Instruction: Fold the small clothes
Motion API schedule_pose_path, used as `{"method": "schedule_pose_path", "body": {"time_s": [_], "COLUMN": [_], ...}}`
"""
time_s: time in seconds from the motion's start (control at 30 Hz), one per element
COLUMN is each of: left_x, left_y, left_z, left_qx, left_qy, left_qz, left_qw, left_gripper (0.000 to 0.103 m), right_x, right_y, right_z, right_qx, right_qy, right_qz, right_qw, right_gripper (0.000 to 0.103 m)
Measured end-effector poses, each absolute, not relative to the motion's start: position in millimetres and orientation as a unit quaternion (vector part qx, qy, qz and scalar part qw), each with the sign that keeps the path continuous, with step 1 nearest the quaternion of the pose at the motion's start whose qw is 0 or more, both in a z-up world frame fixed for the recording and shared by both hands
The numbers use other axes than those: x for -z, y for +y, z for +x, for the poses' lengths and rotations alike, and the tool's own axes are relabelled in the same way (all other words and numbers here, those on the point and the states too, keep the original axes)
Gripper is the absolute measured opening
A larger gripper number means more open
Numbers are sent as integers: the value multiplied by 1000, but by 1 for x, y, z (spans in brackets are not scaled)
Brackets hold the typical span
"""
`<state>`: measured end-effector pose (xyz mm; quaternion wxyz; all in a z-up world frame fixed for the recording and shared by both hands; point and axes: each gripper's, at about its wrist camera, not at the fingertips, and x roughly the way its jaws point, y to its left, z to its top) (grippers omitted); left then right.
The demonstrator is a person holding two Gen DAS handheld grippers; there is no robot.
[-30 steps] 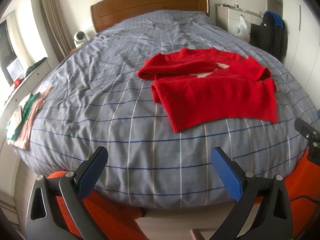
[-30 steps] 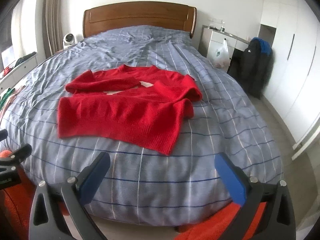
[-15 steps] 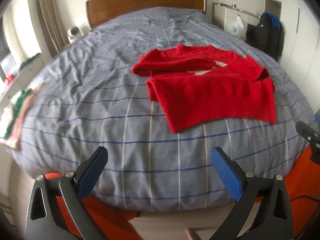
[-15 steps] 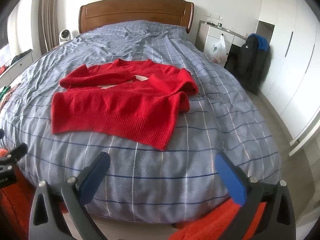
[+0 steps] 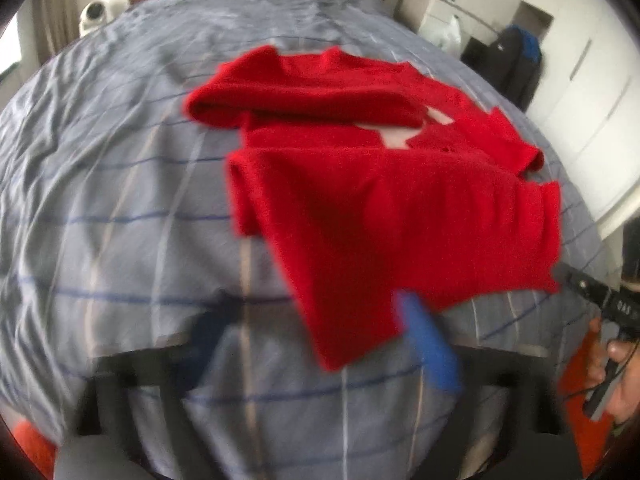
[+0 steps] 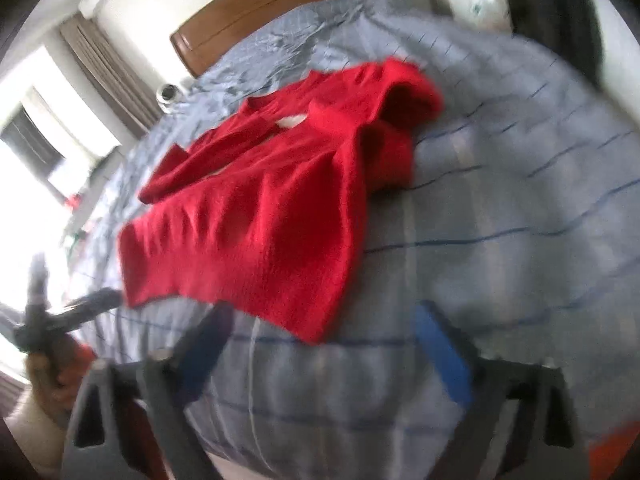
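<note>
I can read no brand or label anywhere: the only marks are a few pale characters on the dark body of my right gripper (image 5: 608,304) where it juts into the left wrist view, too smeared to make out, and a green print on the white plastic bag (image 6: 478,4) by the cabinet, equally illegible. Both views are streaked with motion blur. The red sweater (image 5: 384,184) lies flat on the grey-blue checked duvet (image 5: 120,200), sleeves folded across its chest, a pale patch showing at the neckline — whether that is a tag or the inner lining I cannot tell. Its near hem corner sits just ahead of my left gripper (image 5: 316,344), whose jaws have just been closing; they stand apart, one blue pad (image 5: 430,348) sharp enough to see, the other a dark smudge, with the sweater's corner between them but not clearly pinched. In the right wrist view the right gripper's (image 6: 324,356) jaws have also just been narrowing, yet they remain wide with only duvet between them, the sweater's other hem corner just beyond. The left gripper's handle (image 6: 52,320) shows at that view's left edge, held in my hand (image 6: 44,376), half washed out by the window glare. The wooden headboard (image 6: 280,4) is cut off by the frame edge.
</note>
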<state>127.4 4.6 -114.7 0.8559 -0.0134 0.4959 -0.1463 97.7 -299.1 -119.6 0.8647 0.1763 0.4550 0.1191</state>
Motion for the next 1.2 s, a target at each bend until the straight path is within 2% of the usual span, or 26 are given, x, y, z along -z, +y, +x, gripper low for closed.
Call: {"method": "schedule_pose_path", "body": {"time_s": [0.03,0.07,0.1,0.13,0.27,0.4,0.5,0.63,0.8,0.9,0.93,0.97,1.0,1.03,1.07,1.1,1.2], "left_x": [118,118,114,106,84,89,105,130,146,142,135,129,121,110,97,84,58], "left_y": [4,4,9,16,45,47,32,27,16,11,14,17,14,19,25,29,40], "left_z": [129,126,122,111,63,19,5,13,16,12,7,2,4,-2,-8,-13,-17], "left_qx": [148,155,156,162,200,223,203,166,144,135,137,137,135,133,127,122,105], "left_qy": [505,513,511,509,528,563,569,587,582,574,571,567,560,548,531,514,479], "left_qz": [-7,-9,-14,-13,-11,10,61,77,96,99,92,86,79,68,58,49,35], "left_qw": [850,844,845,845,825,796,794,789,795,802,805,807,814,823,836,848,871], "left_gripper": [3,3,3,3,3,2,2,2,3,8,11,29,55,66,78,80,80], "right_x": [124,127,127,126,96,79,97,134,160,159,156,153,146,137,127,114,90], "right_y": [-296,-290,-288,-289,-298,-301,-300,-299,-284,-278,-277,-276,-275,-275,-273,-271,-262], "right_z": [102,107,109,108,74,29,17,27,38,37,34,30,25,19,12,5,4], "right_qx": [-125,-131,-126,-121,-157,-167,-136,-88,-51,-38,-34,-31,-24,-16,-8,2,44], "right_qy": [453,452,456,461,481,537,576,619,624,616,613,611,610,606,596,582,548], "right_qz": [176,167,158,159,166,149,120,108,83,70,70,70,63,55,47,33,-27], "right_qw": [865,867,867,865,846,813,797,773,776,784,786,788,790,794,801,812,835], "right_gripper": [72,62,26,6,6,6,5,4,4,4,6,8,21,41,49,60,61]}}
